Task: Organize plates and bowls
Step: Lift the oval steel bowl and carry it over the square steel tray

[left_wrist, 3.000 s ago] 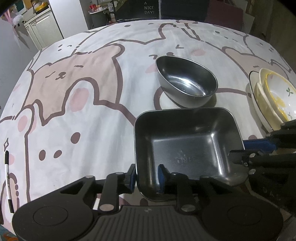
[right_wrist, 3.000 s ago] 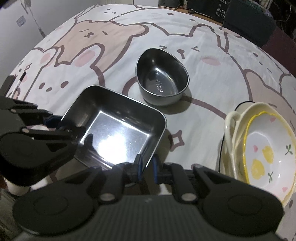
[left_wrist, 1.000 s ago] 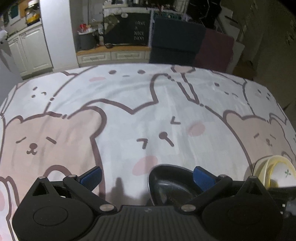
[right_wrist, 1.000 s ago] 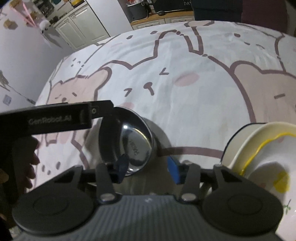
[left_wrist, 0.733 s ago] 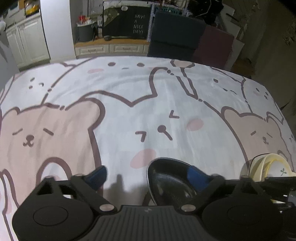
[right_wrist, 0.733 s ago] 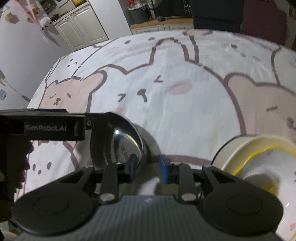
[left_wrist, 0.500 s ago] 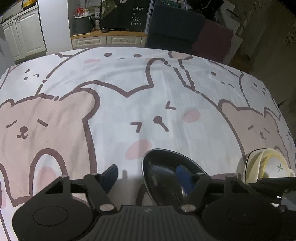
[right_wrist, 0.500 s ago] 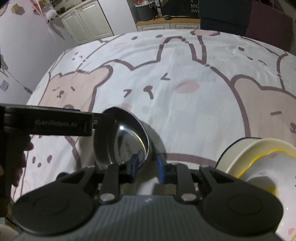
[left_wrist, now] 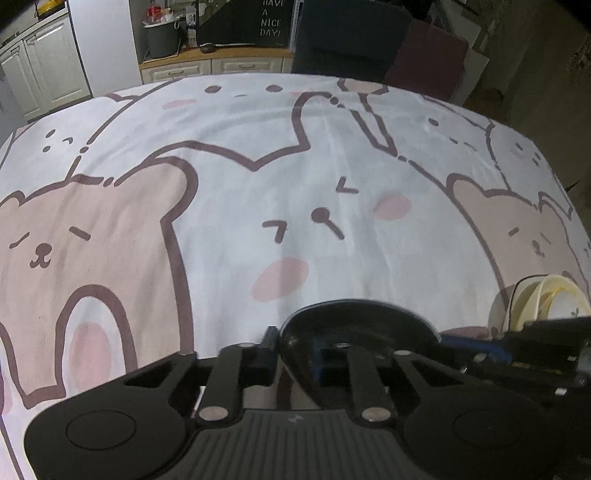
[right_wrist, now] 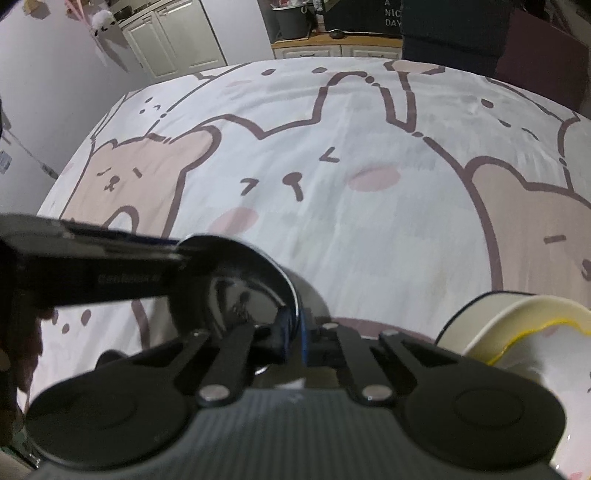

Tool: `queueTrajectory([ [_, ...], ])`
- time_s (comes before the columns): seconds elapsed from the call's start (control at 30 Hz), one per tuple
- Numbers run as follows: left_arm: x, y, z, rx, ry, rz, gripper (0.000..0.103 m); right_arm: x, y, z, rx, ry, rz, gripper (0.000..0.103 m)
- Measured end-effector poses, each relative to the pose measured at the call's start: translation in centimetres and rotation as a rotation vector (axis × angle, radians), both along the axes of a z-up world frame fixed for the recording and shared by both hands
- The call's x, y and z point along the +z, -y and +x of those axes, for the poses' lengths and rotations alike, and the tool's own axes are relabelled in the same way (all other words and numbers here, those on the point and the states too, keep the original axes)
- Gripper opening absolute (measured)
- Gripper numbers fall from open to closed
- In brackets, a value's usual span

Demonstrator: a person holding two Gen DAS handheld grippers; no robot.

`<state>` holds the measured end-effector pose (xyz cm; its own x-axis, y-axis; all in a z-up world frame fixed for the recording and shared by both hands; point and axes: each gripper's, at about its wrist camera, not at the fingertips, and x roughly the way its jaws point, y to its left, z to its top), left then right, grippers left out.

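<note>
The oval steel bowl [left_wrist: 354, 321] is right in front of both grippers on the bear-print cloth. My left gripper [left_wrist: 293, 354] is shut on the bowl's left rim, one pad inside and one outside. My right gripper [right_wrist: 293, 332] is shut on the bowl's right rim [right_wrist: 236, 288]. The left gripper's arm [right_wrist: 92, 266] crosses the right wrist view from the left. A stack of cream bowls on a plate [left_wrist: 543, 302] stands to the right of the steel bowl; it also shows in the right wrist view [right_wrist: 517, 325]. The square steel tray is out of view.
The bear-print tablecloth [left_wrist: 295, 177] stretches ahead of the bowl to the far table edge. Beyond it stand dark chairs [left_wrist: 351, 37], white cabinets [left_wrist: 44, 59] and a bin [left_wrist: 162, 33].
Both grippers let go of the square tray and moved forward to the oval bowl. Over the last second both closed from open onto its opposite rims.
</note>
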<state>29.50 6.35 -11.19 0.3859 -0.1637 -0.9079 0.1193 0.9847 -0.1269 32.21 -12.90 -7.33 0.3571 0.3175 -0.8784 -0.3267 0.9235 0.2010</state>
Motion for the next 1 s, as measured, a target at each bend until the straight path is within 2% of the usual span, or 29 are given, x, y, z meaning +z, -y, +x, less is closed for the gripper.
queueTrajectory([
  [0.3, -0.5, -0.5, -0.4, -0.003, -0.03, 0.001, 0.016, -0.3, -0.3, 0.7, -0.004, -0.004, -0.023, 0.005],
  [0.33, -0.5, -0.6, -0.5, -0.003, -0.031, -0.005, 0.013, -0.4, -0.4, 0.7, 0.0, -0.003, -0.026, 0.005],
  [0.5, -0.2, -0.9, -0.8, 0.015, -0.017, -0.038, 0.012, -0.5, -0.5, 0.7, 0.001, -0.008, -0.031, 0.005],
  [0.73, 2.6, -1.7, -1.8, 0.056, 0.07, -0.074, 0.006, 0.9, -0.3, 0.3, -0.019, 0.038, -0.012, 0.004],
  [1.0, 6.7, -2.7, -5.3, 0.081, 0.174, -0.098, 0.005, 3.9, -0.3, -2.0, -0.024, 0.112, 0.039, 0.004],
])
